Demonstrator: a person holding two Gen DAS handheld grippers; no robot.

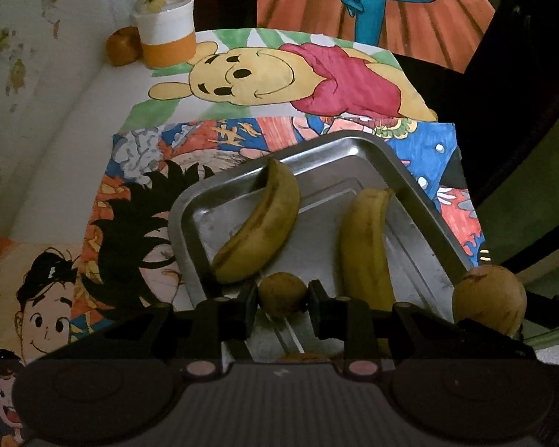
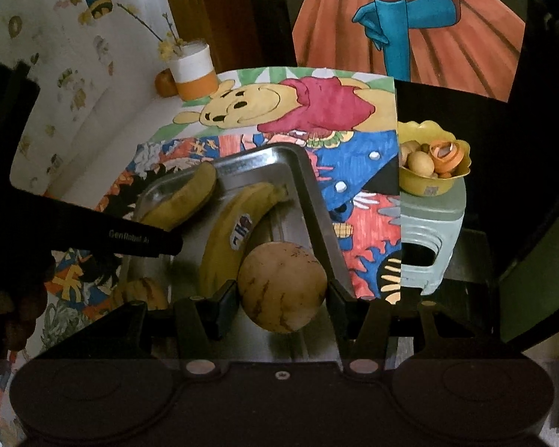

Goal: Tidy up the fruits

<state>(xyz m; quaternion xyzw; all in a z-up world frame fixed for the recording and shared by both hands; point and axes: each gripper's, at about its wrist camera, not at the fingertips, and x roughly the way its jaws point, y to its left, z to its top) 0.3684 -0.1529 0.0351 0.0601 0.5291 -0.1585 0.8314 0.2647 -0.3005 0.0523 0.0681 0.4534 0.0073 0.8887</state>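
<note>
While both hands hung over the metal tray (image 1: 410, 171), each gripper carried one fruit, and the step in hand read as delivery into that tray.

Item, nearest: left gripper (image 1: 282, 294), jaws drawn close together and clamped on a small brown round fruit (image 1: 281, 292), held over the tray's near end.

Item: right gripper (image 2: 283, 290), jaws set wider and pressed on both sides of a large tan round fruit (image 2: 282, 285) with dark streaks, held above the tray's near right part, just beside the sticker banana.

Item: another streaked round fruit (image 2: 145, 292), low beside the tray's near left edge; whether it lay inside could not be told.

Item: two bananas in the tray, one curved at the left (image 1: 259, 223), one bearing a sticker (image 2: 229, 238) at the right.

Item, farther: drawings (image 1: 249, 74) covering the tabletop; a white-and-orange cup (image 1: 167, 29) with an orange (image 1: 122, 46) beside it; a yellow bowl (image 2: 428, 182) of small fruits on a stool (image 2: 428, 231).

Next move, as judged: lower each fruit onto bare tray floor clear of the bananas, then part the jaws gently so neither rolls.
</note>
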